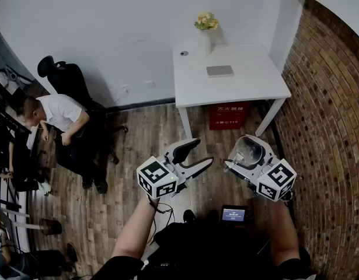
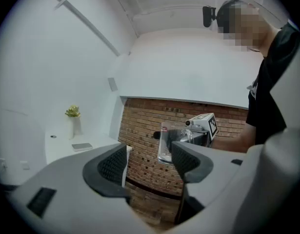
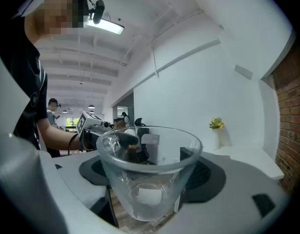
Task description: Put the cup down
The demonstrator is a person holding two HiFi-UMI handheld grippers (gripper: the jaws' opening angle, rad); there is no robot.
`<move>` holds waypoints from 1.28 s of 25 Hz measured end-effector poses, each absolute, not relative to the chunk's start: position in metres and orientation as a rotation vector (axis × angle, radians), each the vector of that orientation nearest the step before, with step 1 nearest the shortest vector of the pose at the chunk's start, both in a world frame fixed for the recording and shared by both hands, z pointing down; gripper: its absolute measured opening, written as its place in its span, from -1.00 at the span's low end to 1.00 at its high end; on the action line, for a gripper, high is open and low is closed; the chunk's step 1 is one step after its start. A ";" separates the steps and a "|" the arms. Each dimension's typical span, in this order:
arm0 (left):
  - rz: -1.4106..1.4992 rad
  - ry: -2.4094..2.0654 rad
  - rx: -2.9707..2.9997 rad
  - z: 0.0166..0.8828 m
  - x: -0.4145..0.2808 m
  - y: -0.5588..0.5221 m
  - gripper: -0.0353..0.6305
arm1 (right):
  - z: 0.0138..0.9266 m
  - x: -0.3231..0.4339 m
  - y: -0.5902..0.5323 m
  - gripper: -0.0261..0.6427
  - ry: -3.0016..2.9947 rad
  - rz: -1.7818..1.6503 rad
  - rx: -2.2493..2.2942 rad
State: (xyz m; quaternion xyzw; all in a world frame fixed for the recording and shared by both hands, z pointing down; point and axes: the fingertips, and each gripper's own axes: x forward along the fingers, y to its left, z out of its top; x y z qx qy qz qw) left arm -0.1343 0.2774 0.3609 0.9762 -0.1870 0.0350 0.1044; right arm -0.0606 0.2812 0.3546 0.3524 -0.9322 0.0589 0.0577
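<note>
A clear glass cup (image 3: 149, 179) sits upright between the dark pads of my right gripper (image 3: 150, 165), which is shut on it. In the head view the cup (image 1: 248, 151) hangs over the wooden floor in the right gripper (image 1: 242, 156), a short way in front of the white table (image 1: 237, 89). My left gripper (image 1: 201, 151) is beside it on the left, open and empty. The left gripper view shows its own jaws (image 2: 147, 162) spread apart, with the cup (image 2: 166, 144) and right gripper (image 2: 202, 126) beyond them.
On the white table are a vase of flowers (image 1: 206, 31), a grey flat object (image 1: 219, 70) and a small round thing (image 1: 184, 53). A red box (image 1: 228, 115) sits under it. A brick wall (image 1: 328, 115) runs along the right. A person (image 1: 58, 112) sits at the left by a black chair (image 1: 65, 77).
</note>
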 end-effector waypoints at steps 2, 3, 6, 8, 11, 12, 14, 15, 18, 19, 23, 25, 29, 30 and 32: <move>0.102 -0.550 2.880 0.362 -0.135 0.279 -0.01 | 0.355 -0.061 0.283 0.32 -2.823 0.176 1.078; 0.101 -0.550 2.881 0.362 -0.135 0.280 -0.01 | 0.355 -0.061 0.284 0.32 -2.822 0.176 1.083; 0.099 -0.546 2.883 0.362 -0.136 0.283 -0.01 | 0.357 -0.061 0.287 0.32 -2.821 0.182 1.089; 0.096 -0.542 2.882 0.362 -0.137 0.284 -0.01 | 0.356 -0.062 0.288 0.32 -2.820 0.182 1.095; 0.095 -0.542 2.881 0.362 -0.138 0.284 -0.01 | 0.357 -0.063 0.289 0.32 -2.819 0.192 1.106; 0.095 -0.542 2.881 0.363 -0.138 0.284 -0.01 | 0.357 -0.062 0.289 0.32 -2.821 0.198 1.110; 0.097 -0.545 2.880 0.363 -0.137 0.285 -0.01 | 0.356 -0.060 0.291 0.32 -2.826 0.206 1.118; 0.098 -0.547 2.880 0.363 -0.137 0.285 -0.01 | 0.356 -0.058 0.291 0.32 -2.827 0.206 1.121; 0.098 -0.552 2.883 0.362 -0.135 0.286 -0.01 | 0.354 -0.055 0.293 0.32 -2.829 0.204 1.130; 0.096 -0.552 2.884 0.361 -0.133 0.286 -0.01 | 0.353 -0.053 0.294 0.32 -2.831 0.205 1.136; 0.101 -0.569 2.878 0.363 -0.131 0.286 -0.02 | 0.350 -0.050 0.298 0.32 -2.843 0.223 1.151; 0.111 -0.588 2.875 0.364 -0.132 0.285 -0.04 | 0.350 -0.049 0.299 0.32 -2.846 0.231 1.155; 0.105 -0.593 2.864 0.365 -0.131 0.285 -0.04 | 0.352 -0.046 0.300 0.32 -2.847 0.243 1.158; 0.105 -0.592 2.863 0.366 -0.130 0.286 -0.04 | 0.352 -0.045 0.300 0.32 -2.846 0.244 1.159; 0.104 -0.589 2.861 0.365 -0.129 0.286 -0.04 | 0.353 -0.044 0.301 0.32 -2.841 0.242 1.158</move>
